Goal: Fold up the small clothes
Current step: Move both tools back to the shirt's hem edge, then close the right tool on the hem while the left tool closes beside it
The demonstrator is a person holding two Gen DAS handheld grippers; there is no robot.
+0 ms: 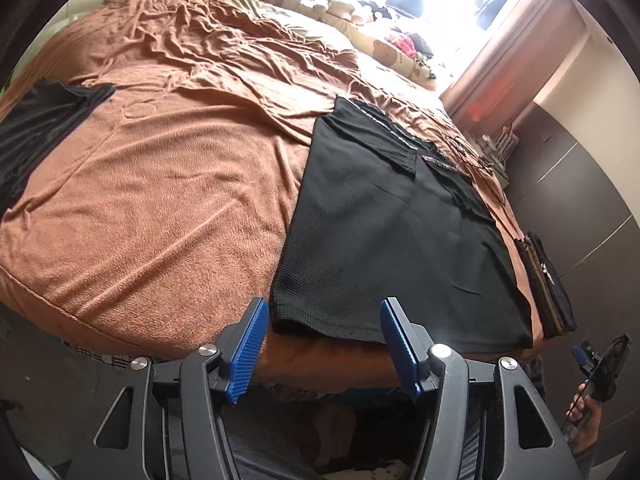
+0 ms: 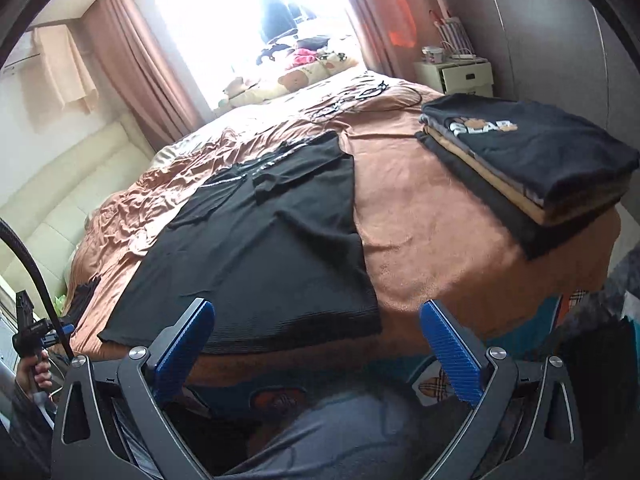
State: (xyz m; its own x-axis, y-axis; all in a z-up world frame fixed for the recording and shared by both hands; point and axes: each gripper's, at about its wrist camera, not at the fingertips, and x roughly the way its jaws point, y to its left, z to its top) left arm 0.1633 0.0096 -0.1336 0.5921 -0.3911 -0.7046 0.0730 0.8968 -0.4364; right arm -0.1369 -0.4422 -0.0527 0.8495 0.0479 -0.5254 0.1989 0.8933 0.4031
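While poised off the bed's near edge, gaped empty: left gripper (image 1: 322, 344), right gripper (image 2: 318, 344). Lay flat along that edge of brown terry-cloth bed cover (image 1: 152, 200): black knit T-shirt (image 1: 384, 248), sleeves tucked inward.

I am working in a home bedroom: a wide bed (image 1: 160, 200) under a rumpled brown cover fills most of what I see. At its far end a bright window (image 2: 240, 20) hangs between long pinkish-brown curtains (image 2: 132, 60), with soft toys (image 2: 296, 76) heaped at its foot. Far right stands a small pale bedside cabinet (image 2: 460, 76) beside grey wardrobe doors (image 2: 540, 32), and a stack of folded clothes (image 2: 528, 160) lies on the bed's right side.
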